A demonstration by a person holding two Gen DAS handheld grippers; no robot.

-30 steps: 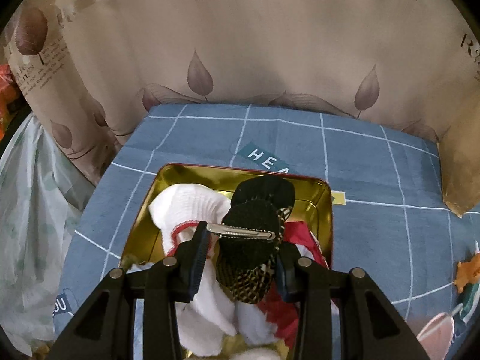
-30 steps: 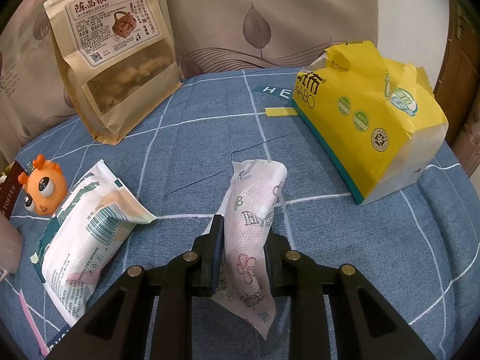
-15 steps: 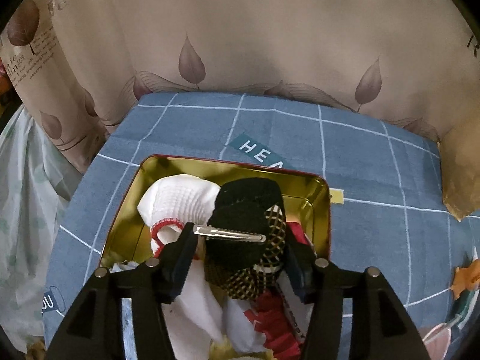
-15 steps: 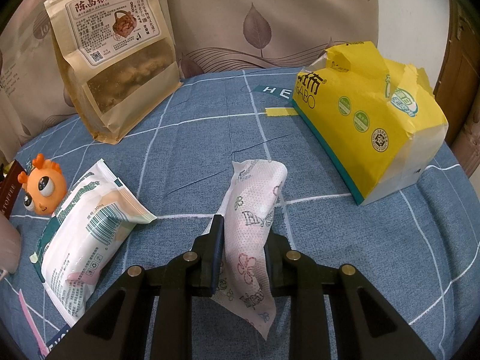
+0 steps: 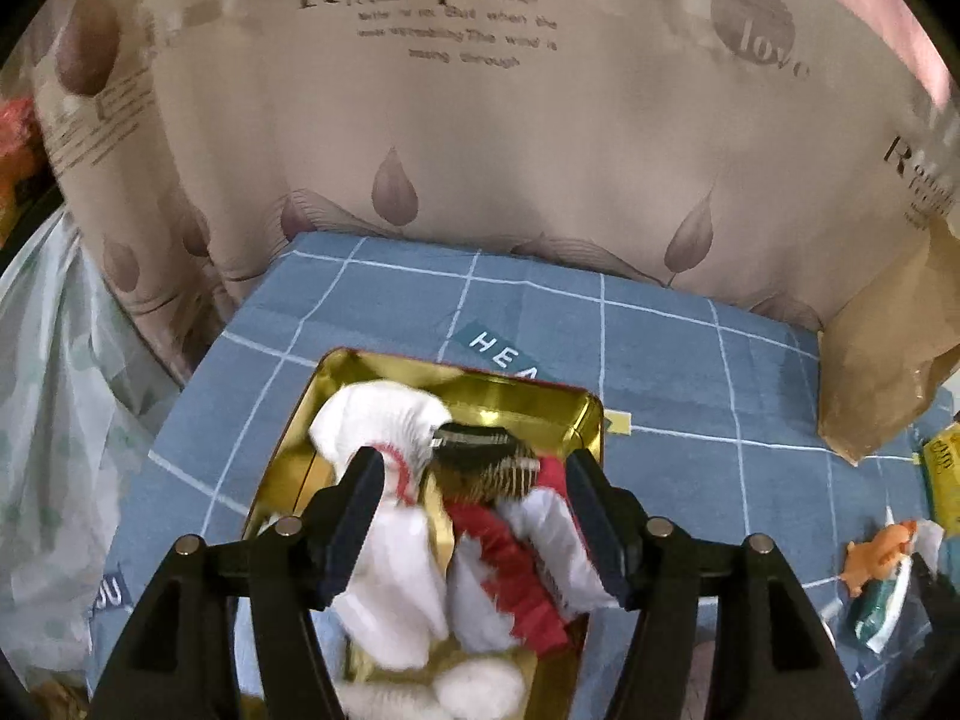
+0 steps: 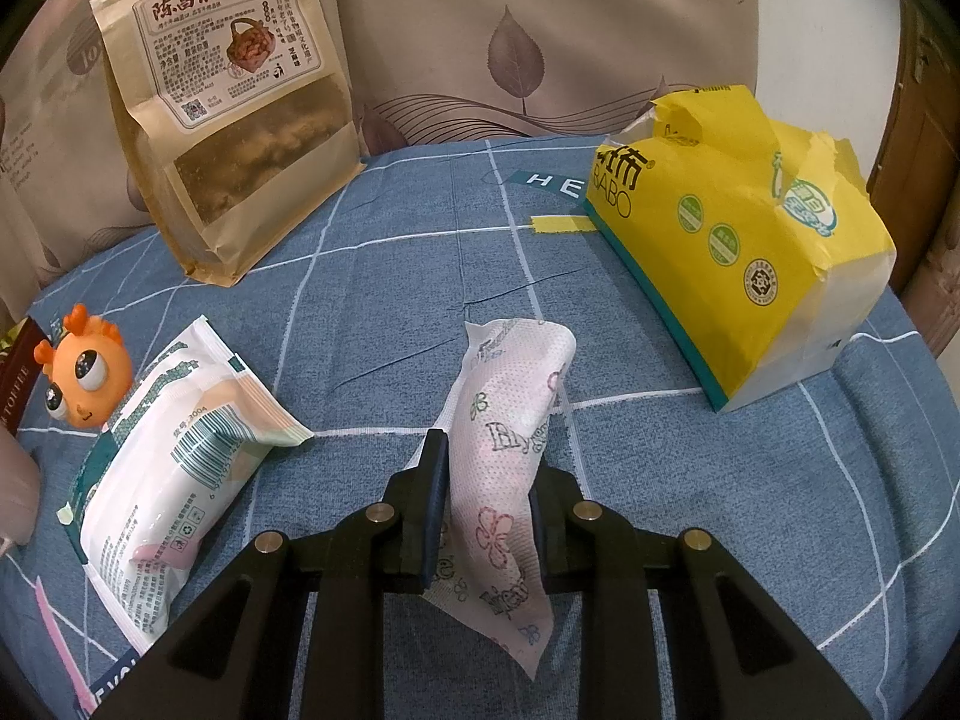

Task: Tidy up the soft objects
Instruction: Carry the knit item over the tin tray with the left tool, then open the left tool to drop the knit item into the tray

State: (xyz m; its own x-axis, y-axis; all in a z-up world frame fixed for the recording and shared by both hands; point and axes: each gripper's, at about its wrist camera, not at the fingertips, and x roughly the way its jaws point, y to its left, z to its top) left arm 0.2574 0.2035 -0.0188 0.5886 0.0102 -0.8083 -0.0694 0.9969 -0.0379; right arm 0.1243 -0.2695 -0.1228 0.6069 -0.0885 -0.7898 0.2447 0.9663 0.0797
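Note:
In the left wrist view a gold tin (image 5: 528,399) with a red rim sits on the blue checked cloth. It holds white socks (image 5: 384,420), a red-and-white sock (image 5: 510,558) and a black sock with a metal clip (image 5: 480,462). My left gripper (image 5: 471,489) is open above the tin, holding nothing. In the right wrist view my right gripper (image 6: 483,501) is shut on a white floral tissue pack (image 6: 510,420), held just above the cloth.
A wet-wipes pack (image 6: 174,456) and an orange toy (image 6: 84,372) lie left of the right gripper. A brown snack bag (image 6: 234,114) stands at the back left. A yellow tissue bag (image 6: 738,240) lies at the right. A leaf-print curtain (image 5: 480,150) is behind the tin.
My left gripper has opened and drawn up and back, leaving the black clipped sock in the tin. The right gripper and its tissue pack have not moved.

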